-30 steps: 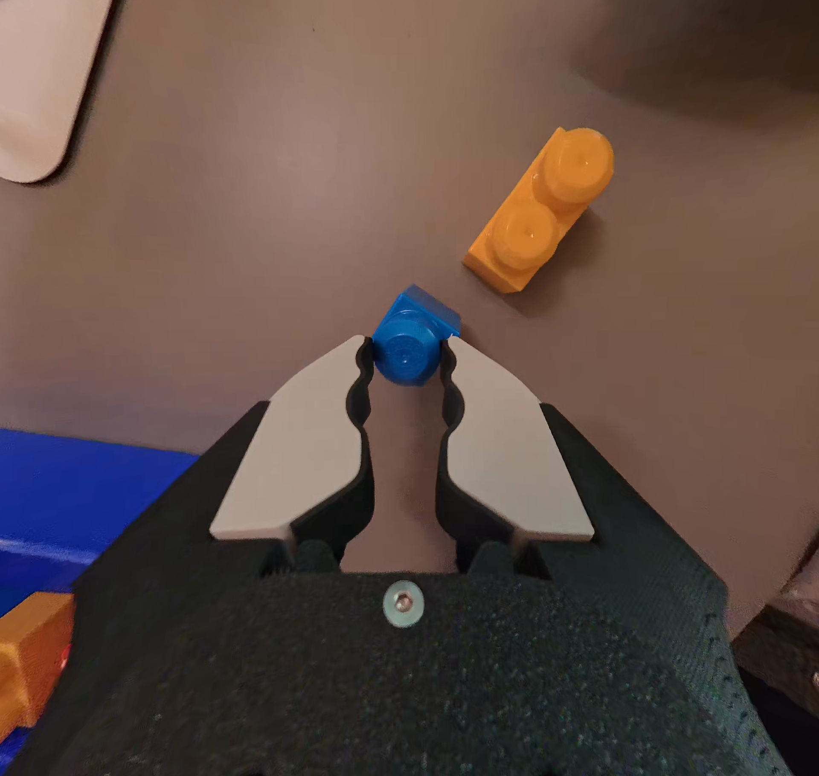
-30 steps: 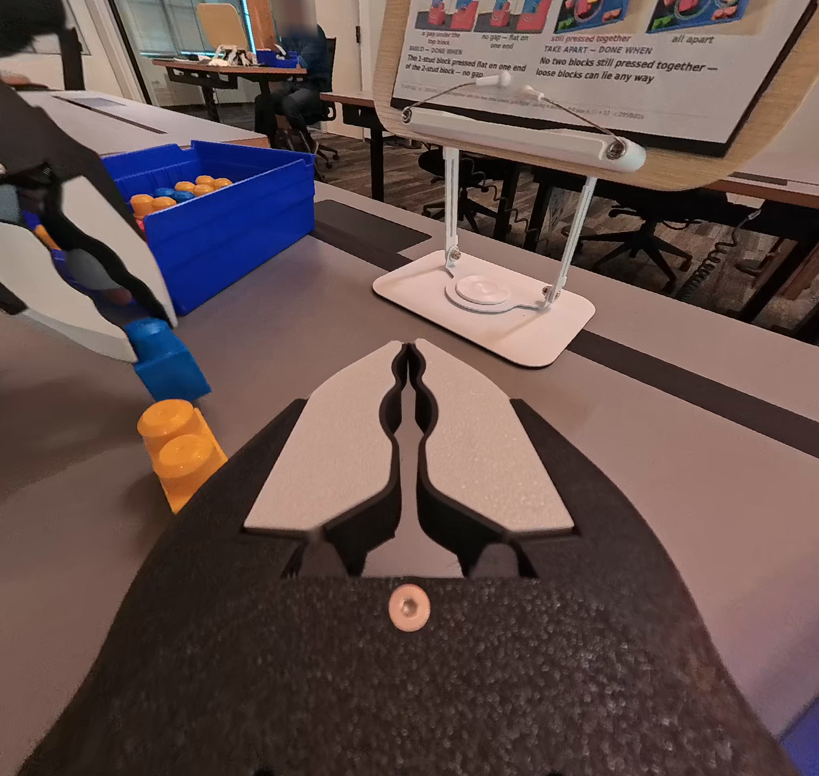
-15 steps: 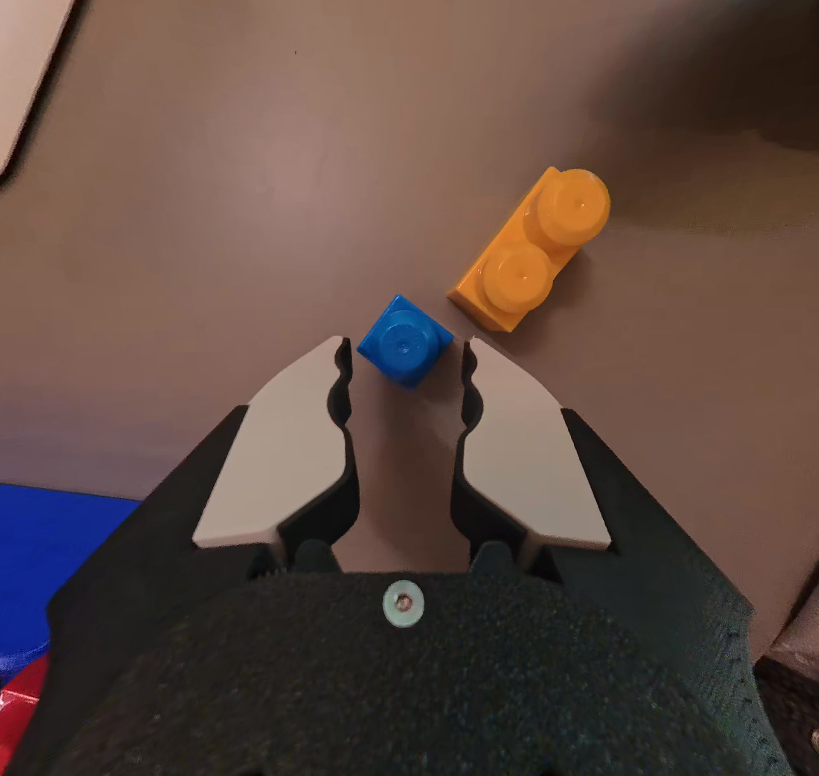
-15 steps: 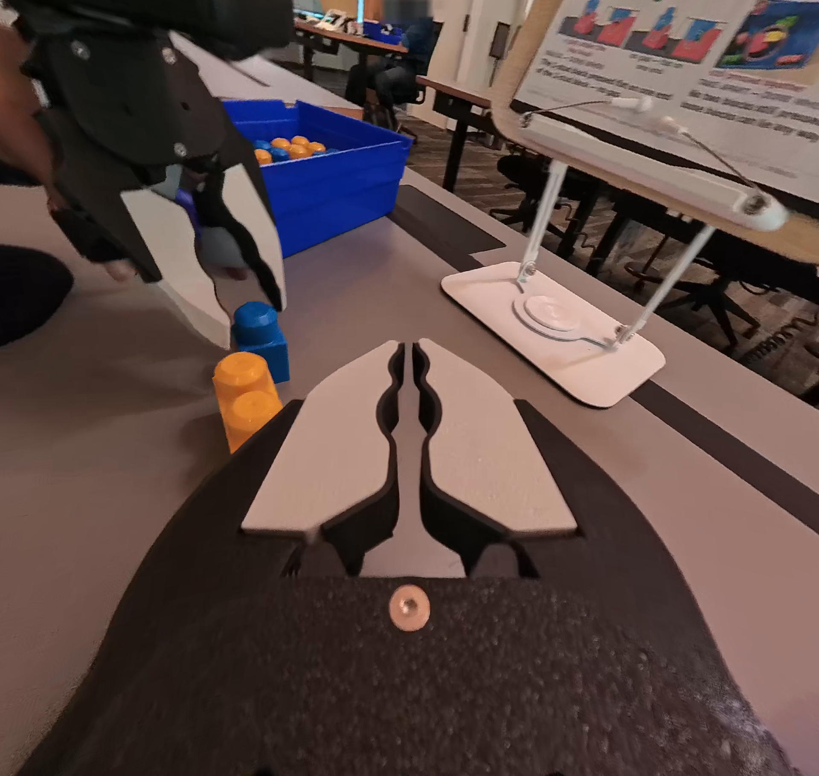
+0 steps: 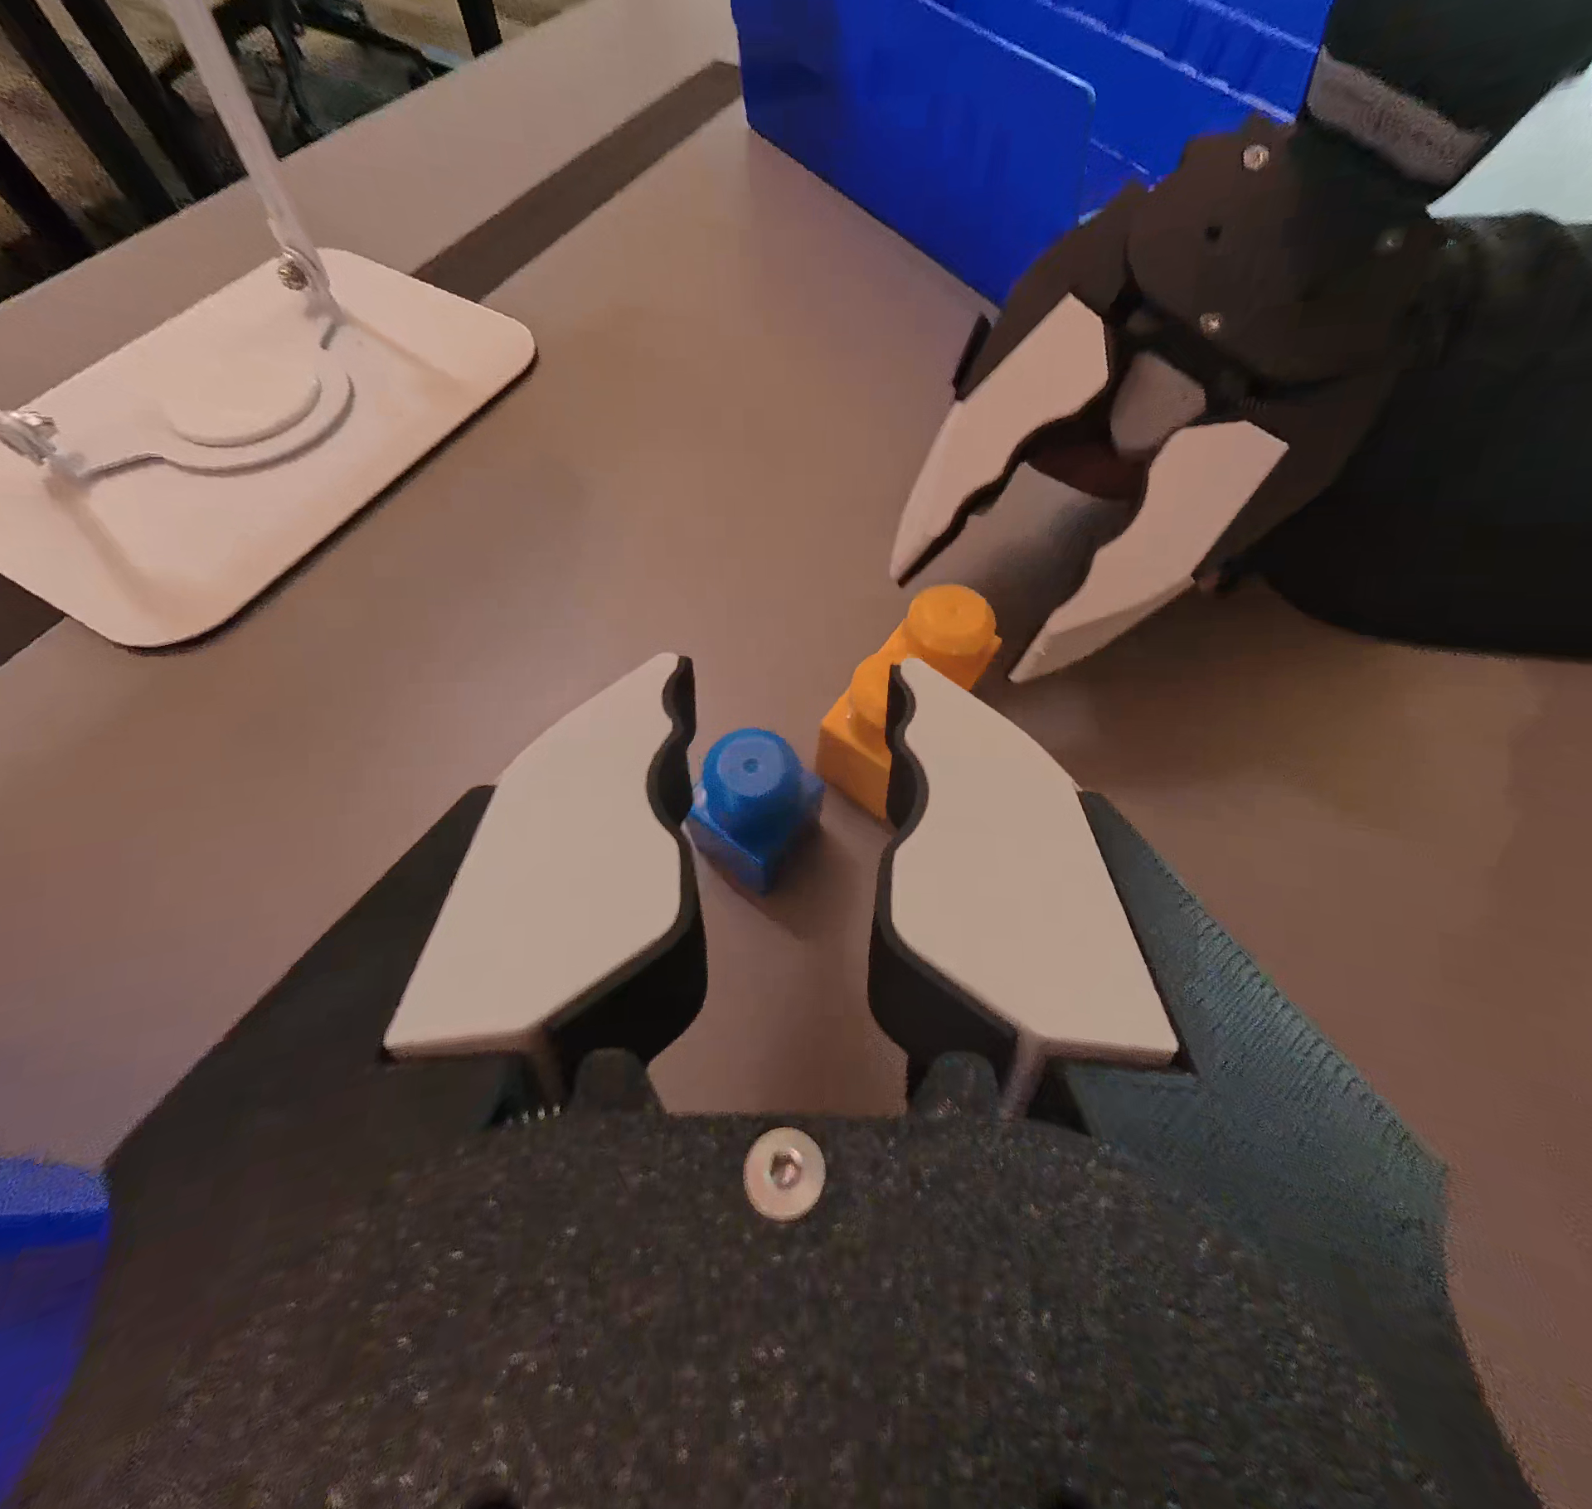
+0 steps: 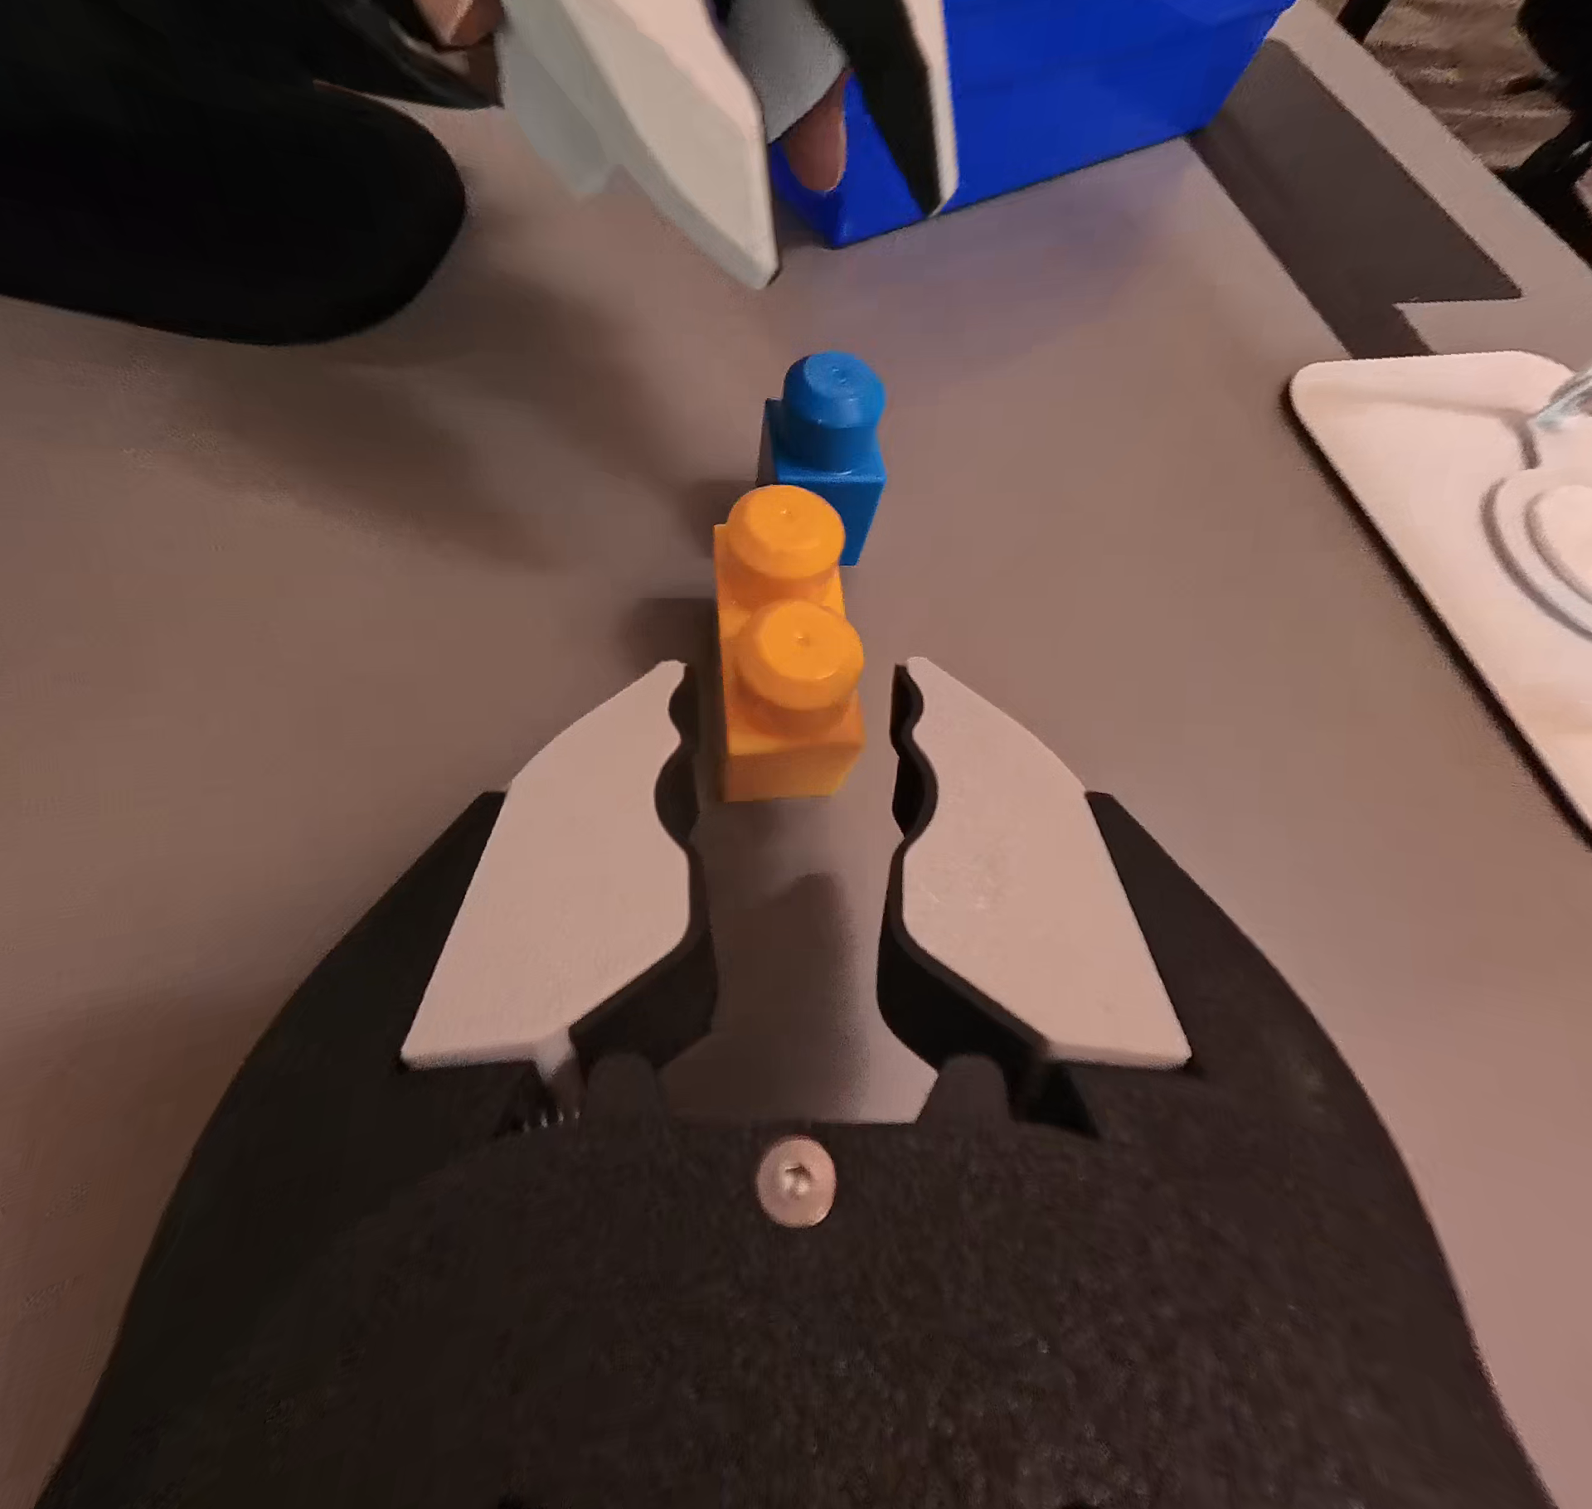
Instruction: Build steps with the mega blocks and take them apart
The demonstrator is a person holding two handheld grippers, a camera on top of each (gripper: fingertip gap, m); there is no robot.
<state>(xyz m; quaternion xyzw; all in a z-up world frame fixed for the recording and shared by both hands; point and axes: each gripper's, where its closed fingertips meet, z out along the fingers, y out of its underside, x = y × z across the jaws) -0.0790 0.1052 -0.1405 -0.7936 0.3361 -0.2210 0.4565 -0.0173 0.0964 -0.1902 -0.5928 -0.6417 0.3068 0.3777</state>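
Note:
A blue one-stud block [image 5: 749, 804] stands stud-up on the grey-brown table, between my left gripper's open fingers and close to the left finger. My left gripper [image 5: 788, 675] is open and empty. An orange two-stud block [image 5: 913, 684] stands just beyond the blue one, partly behind my left gripper's right finger. In the right wrist view the orange block [image 6: 784, 675] lies lengthwise between the tips of my right gripper [image 6: 790, 666], which is open and not closed on it. The blue block [image 6: 827, 451] stands right behind it. The left gripper [image 6: 848, 244] hangs above and beyond the blue block.
A blue bin [image 5: 948, 89] with several loose blocks stands at the back of the table; it also shows in the right wrist view [image 6: 1077, 46]. A white stand base [image 5: 241, 434] lies to one side. A person's black sleeve [image 6: 172, 175] rests on the table. The left gripper's tips are roughly 9 cm from the right gripper's.
My left gripper opened and let go of the blue block, which now stands on the table. My right gripper went from shut to open and moved up to the orange block.

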